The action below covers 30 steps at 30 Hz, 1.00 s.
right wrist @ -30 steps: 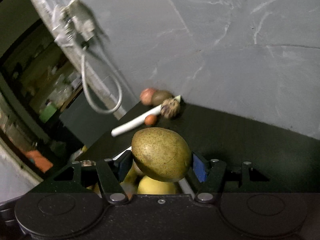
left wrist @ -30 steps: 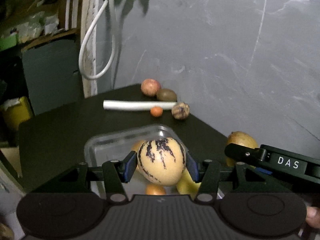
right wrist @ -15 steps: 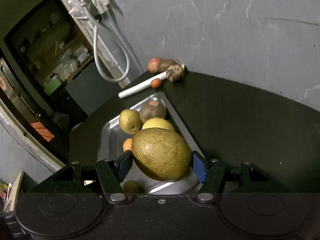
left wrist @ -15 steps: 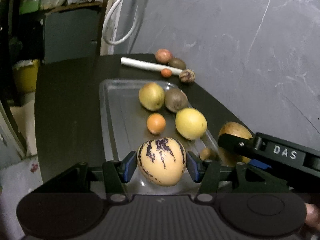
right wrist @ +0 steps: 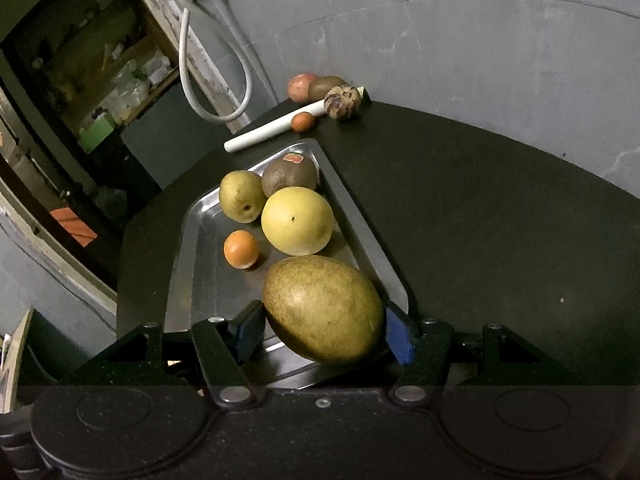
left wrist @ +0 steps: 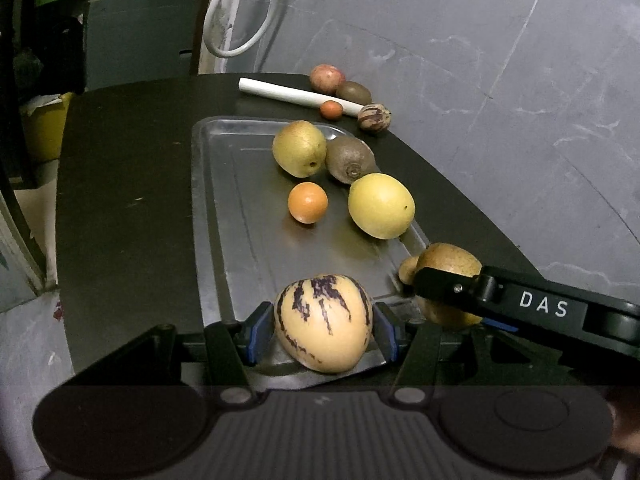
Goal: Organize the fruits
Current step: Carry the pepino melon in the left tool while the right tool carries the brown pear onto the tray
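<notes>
Nearest to me, my left gripper is closed on a cream melon with purple stripes; both blue pads press its sides, and it hangs just above the near end of the metal tray. My right gripper is clamped the same way on a speckled green-brown mango, held between its pads over the near right corner of the tray. In the left wrist view that mango shows just beside the tray's right rim, behind the black finger of the right gripper.

Beyond the held fruits, lying in the tray, are a small orange and to its right a big yellow round fruit. Farther along sit a yellow-green pear and a brown kiwi, which touch each other near the tray's far right corner.

Past the tray, on the dark table, a white tube lies across. A tiny orange fruit sits just in front of it, a striped brown nut-like ball is at its right end, and a reddish fruit and a second kiwi rest behind it against the grey wall. A white cable loops down at the far left.
</notes>
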Motion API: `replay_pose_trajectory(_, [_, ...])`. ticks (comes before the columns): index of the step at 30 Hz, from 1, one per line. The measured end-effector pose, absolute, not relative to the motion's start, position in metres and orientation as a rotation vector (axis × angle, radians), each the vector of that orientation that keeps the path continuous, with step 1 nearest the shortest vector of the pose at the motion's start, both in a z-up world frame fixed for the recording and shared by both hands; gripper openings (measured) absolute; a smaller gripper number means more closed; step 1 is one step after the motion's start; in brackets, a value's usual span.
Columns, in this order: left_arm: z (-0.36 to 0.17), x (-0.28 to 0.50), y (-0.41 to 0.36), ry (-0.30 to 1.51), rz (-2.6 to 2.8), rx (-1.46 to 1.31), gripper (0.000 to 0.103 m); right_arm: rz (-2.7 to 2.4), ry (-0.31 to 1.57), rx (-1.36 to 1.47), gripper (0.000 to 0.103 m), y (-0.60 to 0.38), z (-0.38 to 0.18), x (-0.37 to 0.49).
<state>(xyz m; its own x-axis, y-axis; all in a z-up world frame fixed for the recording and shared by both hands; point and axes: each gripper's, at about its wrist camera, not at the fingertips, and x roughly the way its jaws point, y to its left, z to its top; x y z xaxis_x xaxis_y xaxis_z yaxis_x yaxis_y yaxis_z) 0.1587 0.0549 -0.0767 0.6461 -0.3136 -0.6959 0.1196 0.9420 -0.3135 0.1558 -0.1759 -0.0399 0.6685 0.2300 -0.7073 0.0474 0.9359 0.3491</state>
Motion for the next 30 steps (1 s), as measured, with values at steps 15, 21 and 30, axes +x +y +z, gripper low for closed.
replay_pose_trajectory(15, [-0.083, 0.167, 0.054, 0.85, -0.199, -0.261, 0.057, 0.138, 0.874, 0.358, 0.065, -0.173, -0.047, 0.171])
replay_pose_trajectory(21, [-0.082, 0.167, 0.054, 0.859, -0.19, -0.267, 0.058, 0.146, 0.881, 0.346, 0.066, -0.172, -0.049, 0.173])
replay_pose_trajectory(30, [-0.079, 0.17, 0.055, 0.882, -0.18, -0.287, 0.058, 0.174, 0.906, 0.373, 0.068, -0.177, -0.048, 0.177])
